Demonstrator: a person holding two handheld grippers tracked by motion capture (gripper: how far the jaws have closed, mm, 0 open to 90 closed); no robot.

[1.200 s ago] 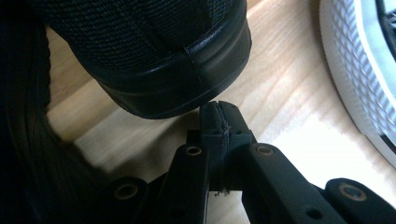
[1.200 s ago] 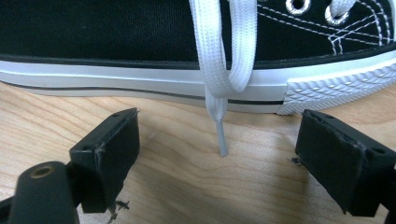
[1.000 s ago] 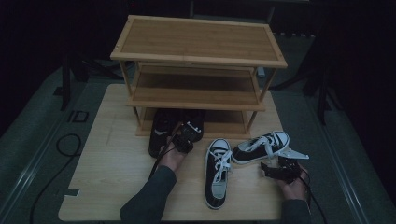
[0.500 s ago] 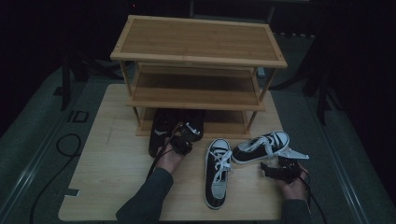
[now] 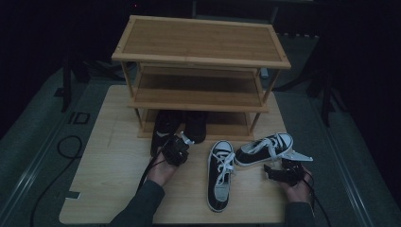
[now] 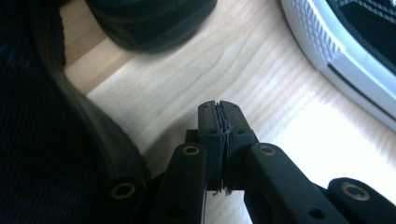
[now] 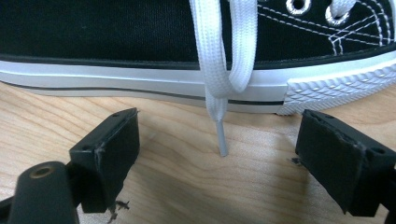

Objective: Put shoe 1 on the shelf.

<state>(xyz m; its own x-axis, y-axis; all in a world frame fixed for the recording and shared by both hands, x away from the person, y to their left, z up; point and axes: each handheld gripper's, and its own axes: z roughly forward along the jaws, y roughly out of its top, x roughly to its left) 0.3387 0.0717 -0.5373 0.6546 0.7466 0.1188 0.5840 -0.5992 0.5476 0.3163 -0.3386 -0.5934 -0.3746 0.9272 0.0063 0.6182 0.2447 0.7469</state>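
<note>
Rack [image 5: 201, 42]: three wooden tiers, standing at the far side of the board [image 5: 108, 165].
Dark shoes [image 5: 165, 127]: a pair, tucked in at the bottom tier.
Sneakers: one [image 5: 220, 175] pointing toward the near edge, the other [image 5: 265, 149] crosswise just beside it.
Lace [image 7: 219, 70]: draped over the white sole, tip touching the wood.

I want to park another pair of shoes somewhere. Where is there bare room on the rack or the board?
The rack's top shelf and middle shelf are bare. On the board, the left stretch beside the dark shoes is free. It is crowded at front right, where the two black-and-white sneakers lie between the left gripper and right gripper.
</note>
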